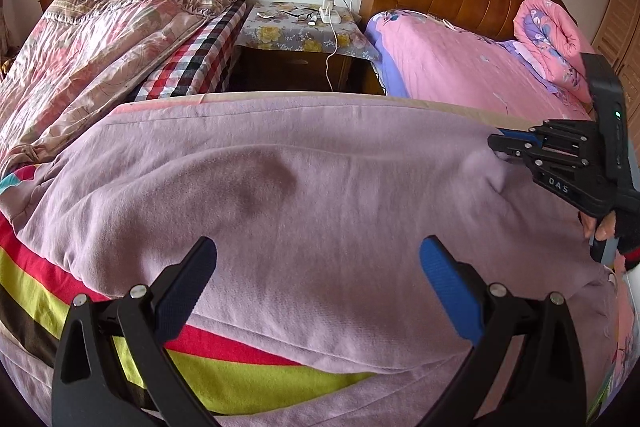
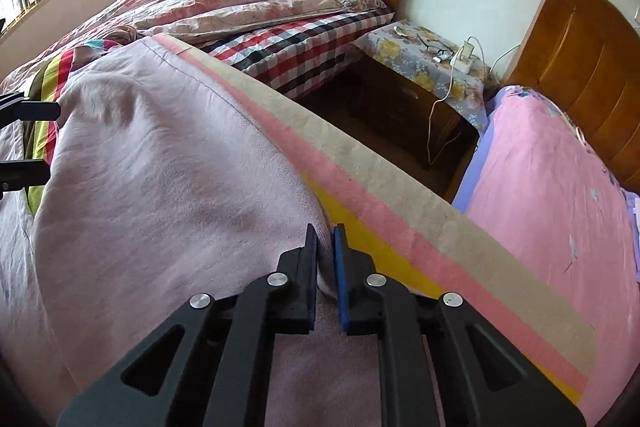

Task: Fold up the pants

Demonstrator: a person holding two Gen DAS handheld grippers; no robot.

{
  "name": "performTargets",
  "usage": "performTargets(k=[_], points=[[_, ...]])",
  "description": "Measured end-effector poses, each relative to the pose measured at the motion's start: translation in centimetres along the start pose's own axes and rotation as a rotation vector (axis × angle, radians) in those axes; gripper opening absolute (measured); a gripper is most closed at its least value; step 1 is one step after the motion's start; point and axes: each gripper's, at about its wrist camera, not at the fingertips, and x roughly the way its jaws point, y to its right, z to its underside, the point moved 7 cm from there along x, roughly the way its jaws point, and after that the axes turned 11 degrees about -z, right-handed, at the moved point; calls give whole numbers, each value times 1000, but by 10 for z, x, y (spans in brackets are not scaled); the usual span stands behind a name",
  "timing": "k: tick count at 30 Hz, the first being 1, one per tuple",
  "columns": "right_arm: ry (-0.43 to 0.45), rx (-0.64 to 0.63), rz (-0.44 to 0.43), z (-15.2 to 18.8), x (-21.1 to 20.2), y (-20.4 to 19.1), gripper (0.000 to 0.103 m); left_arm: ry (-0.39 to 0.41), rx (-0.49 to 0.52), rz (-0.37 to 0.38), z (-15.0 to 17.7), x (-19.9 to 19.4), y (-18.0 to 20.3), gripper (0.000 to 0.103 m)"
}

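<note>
Pale lilac pants (image 1: pixel 320 195) lie spread across a striped blanket (image 1: pixel 132 351) on a raised surface. My left gripper (image 1: pixel 318 259) is open just above the near edge of the pants, with nothing between its fingers. My right gripper (image 1: pixel 496 143) is at the right end of the pants, shut on a pinch of the fabric. In the right wrist view the right gripper (image 2: pixel 326 239) is closed on the edge of the pants (image 2: pixel 160 187), beside the blanket's yellow and pink stripes (image 2: pixel 384 227). The left gripper's fingers (image 2: pixel 28 111) show at the far left.
A bed with a floral quilt (image 1: pixel 92 39) and checked sheet is at the back left. A bed with a pink cover (image 1: pixel 460 67) and a rolled pink quilt (image 1: pixel 552 35) is at the back right. A nightstand (image 1: pixel 304 31) with glasses and a charger stands between them.
</note>
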Motion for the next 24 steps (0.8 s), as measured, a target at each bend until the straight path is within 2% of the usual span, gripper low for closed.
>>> performTargets(k=[4, 9, 12, 15, 19, 20, 21, 22, 24], points=[[123, -62, 111, 13, -65, -53, 9, 12, -58, 29, 0, -23, -10, 102], [216, -64, 219, 68, -129, -143, 9, 65, -88, 55, 25, -72, -25, 102], [228, 48, 179, 115, -145, -189, 9, 69, -86, 61, 59, -95, -32, 102], [173, 159, 134, 160, -133, -219, 9, 39, -78, 72, 101, -104, -34, 102], [107, 329, 98, 198, -120, -223, 9, -19, -41, 73, 146, -98, -25, 102], [119, 367, 94, 203, -126, -221, 11, -26, -29, 68, 151, -95, -23, 102], [144, 402, 89, 207, -135, -221, 22, -22, -19, 61, 154, -95, -22, 102], [174, 439, 72, 211, -144, -218, 46, -13, -13, 55, 155, -97, -20, 102], [242, 526, 79, 223, -165, -205, 75, 3, -5, 51, 155, -101, -17, 102]])
